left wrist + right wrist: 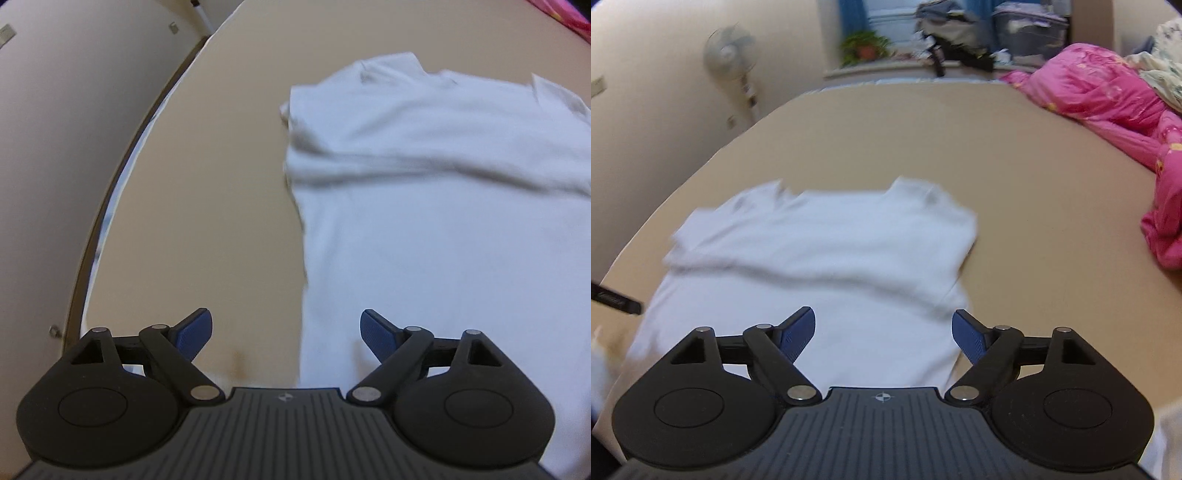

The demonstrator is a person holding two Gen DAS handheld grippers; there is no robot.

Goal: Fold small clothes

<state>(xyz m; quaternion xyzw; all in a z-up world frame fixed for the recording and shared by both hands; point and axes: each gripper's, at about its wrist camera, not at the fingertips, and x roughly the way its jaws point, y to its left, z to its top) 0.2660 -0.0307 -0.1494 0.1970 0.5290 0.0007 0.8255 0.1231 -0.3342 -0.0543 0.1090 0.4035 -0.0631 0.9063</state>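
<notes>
On the tan counter (1015,155) a white T-shirt (827,254) lay spread, a wrinkle ridge crossing its chest. Both the left tongs (286,334) and right tongs (884,332) hung spread, holding nothing. Pinching only the top layer, or folding over that ridge, would likely leave a lopsided, creased fold.

Two low wrist views, shared shirt (443,192)

Soft indoor light, motion blur — fisheye-bent edges
</notes>
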